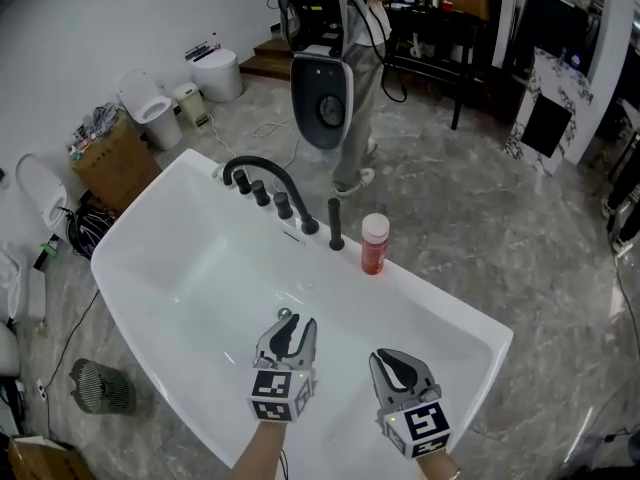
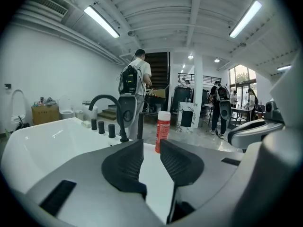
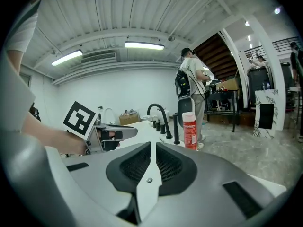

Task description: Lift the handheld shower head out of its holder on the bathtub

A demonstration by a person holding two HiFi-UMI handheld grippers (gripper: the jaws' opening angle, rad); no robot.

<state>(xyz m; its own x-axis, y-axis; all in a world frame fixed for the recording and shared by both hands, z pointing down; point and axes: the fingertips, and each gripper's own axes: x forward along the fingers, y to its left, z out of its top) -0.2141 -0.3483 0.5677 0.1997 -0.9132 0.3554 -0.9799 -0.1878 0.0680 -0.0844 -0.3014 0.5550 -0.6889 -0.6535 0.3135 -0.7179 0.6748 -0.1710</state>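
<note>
Ok so nearest to me, both grippers are hanging over the inside of the white bathtub (image 1: pixel 430 303), well short of the far rim. The left gripper (image 1: pixel 297 320) has its jaws parted with nothing between them, just tub showing through the gap. The right gripper (image 1: pixel 385 360) is closed up, jaws together, and empty too. Past them on the rim is the handheld shower head (image 1: pixel 336 226), a slim black stick standing upright in its holder, with a red bottle (image 1: pixel 374 244) just beside it and the curved black faucet (image 1: pixel 262 168) and its knobs (image 1: pixel 262 193) further along. Behind all that, a person with a backpack (image 1: pixel 322 88) stands on the floor. So basically nothing's done yet imo: neither gripper is touching the shower head, and the reach, grab and lift are all left.
</note>
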